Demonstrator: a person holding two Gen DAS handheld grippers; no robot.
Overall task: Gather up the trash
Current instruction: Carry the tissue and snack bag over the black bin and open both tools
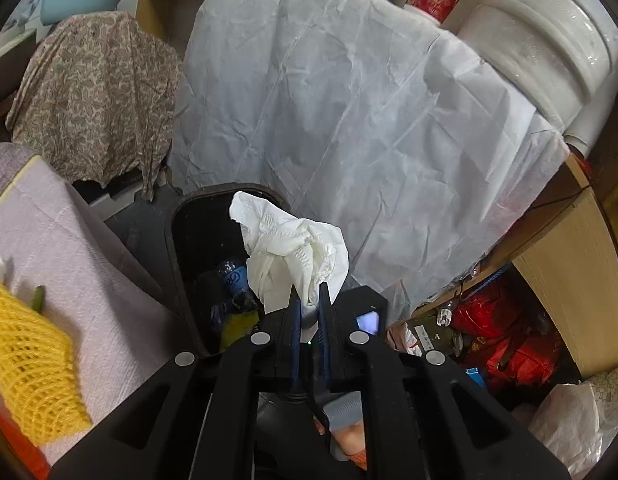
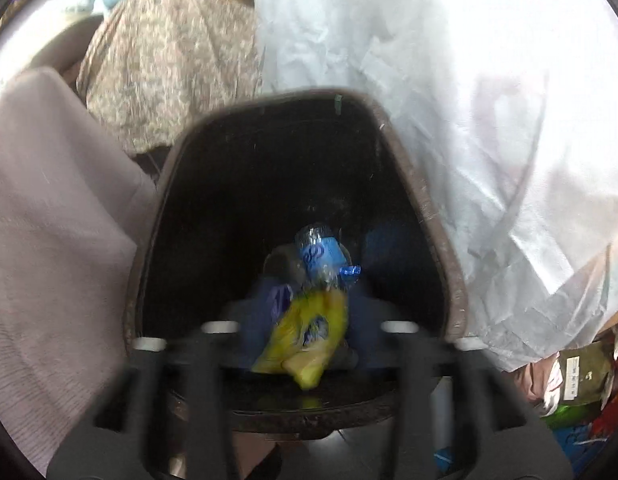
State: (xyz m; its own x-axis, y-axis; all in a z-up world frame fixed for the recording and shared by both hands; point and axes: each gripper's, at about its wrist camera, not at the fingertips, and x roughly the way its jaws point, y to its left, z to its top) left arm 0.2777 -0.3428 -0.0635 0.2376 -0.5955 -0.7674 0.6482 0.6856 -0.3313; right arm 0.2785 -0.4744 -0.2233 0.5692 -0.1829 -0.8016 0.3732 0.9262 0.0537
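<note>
A crumpled white tissue (image 1: 295, 256) is pinched between the blue fingers (image 1: 295, 320) of the left gripper (image 1: 309, 300). The fingers are pressed together on the lower folds of the paper, and the rest of it stands loosely above the tips. The tissue is judged to be very light and soft, with no stiffness, so it can be squeezed hard without harm; a thin single corner could tear or slip out, so a bunched part, as it is taken now, is the safer place for a hold. It is carried in the air over the near side of the black trash bin (image 1: 181, 240), which stands on the floor between a pink-grey cloth (image 1: 89, 280) and a large white sheet (image 1: 349, 100).

In the right wrist view the picture is blurred. The right gripper (image 2: 305, 332) is held just above the opening of the bin (image 2: 441, 240), and its fingers appear spread apart, with nothing clearly pressed between them. A yellow wrapper (image 2: 305, 336) is seen between and below the fingers, and it cannot be told for sure whether it is falling or already lying inside. Beyond it a crushed plastic bottle (image 2: 321, 252) with a blue label lies in the bin. Both things are judged light; the wrapper is thin and slippery, the bottle is springy and easily dented.

Because paper so light may cling to the pads, a wide opening directly over the bin is judged to be needed for the tissue.
</note>
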